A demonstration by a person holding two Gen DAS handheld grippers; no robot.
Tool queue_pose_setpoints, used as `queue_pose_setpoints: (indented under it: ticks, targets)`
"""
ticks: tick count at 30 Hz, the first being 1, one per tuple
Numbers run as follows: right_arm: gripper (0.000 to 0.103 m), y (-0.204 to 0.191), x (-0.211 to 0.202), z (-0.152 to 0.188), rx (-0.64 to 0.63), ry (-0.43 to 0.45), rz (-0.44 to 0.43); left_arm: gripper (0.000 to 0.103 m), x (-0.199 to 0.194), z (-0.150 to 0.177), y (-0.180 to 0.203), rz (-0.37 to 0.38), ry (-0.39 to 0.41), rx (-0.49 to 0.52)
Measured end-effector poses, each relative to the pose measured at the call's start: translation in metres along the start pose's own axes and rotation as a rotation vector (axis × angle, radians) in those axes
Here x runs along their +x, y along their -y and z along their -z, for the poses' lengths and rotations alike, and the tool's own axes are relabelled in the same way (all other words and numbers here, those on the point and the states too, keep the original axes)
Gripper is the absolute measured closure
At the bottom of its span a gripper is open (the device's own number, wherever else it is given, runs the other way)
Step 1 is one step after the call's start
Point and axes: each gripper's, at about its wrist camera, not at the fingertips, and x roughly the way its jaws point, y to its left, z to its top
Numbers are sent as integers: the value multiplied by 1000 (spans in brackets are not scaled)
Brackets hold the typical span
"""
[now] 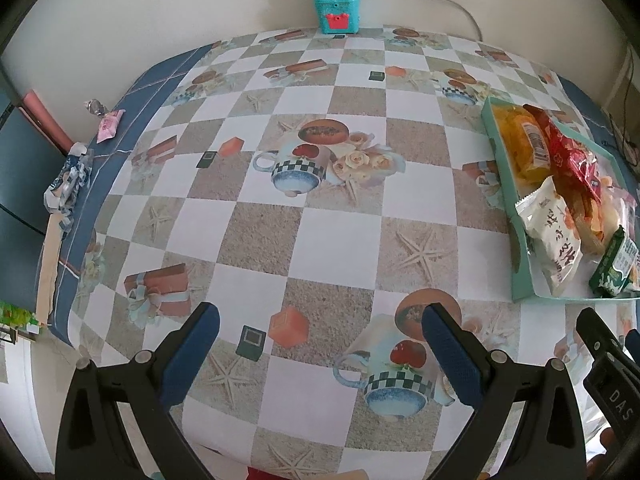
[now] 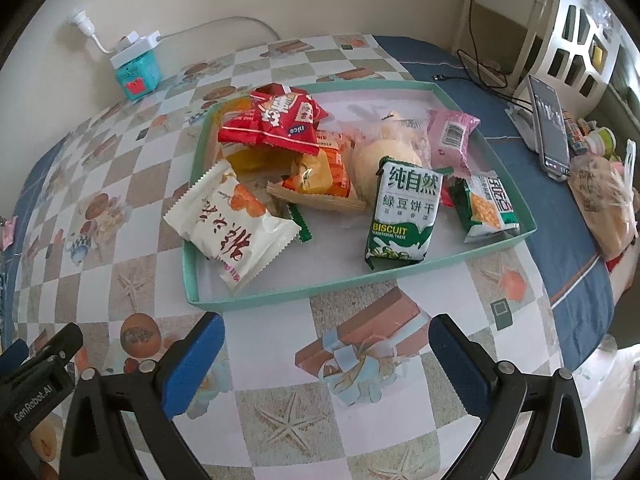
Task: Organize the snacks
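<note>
Pink wrapped candy (image 1: 109,125) only in left-wrist view

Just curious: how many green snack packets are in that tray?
2 fully visible: the green biscuit packet at the front middle, and the smaller green cracker packet by the front right corner. A third green edge peeks out, mostly hidden.

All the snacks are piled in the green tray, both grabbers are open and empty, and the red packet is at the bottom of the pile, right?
Not quite. The right wrist view shows the red packet lying on top of the pile, over the orange packets, not at the bottom. The rest holds: the snacks sit in the green tray, and the left gripper and right gripper are both open and empty.
</note>
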Motion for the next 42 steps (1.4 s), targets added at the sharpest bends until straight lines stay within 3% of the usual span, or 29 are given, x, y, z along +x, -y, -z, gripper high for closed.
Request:
queue_pose_setpoints:
  ticks: [20, 42]
  targets:
    - [0, 1, 0, -5, -4, 9, 11, 2, -3, -4, 3, 46, 0, 14]
    - [0, 3, 4, -3, 0, -7, 15, 2, 3, -2, 0, 36, -23, -2]
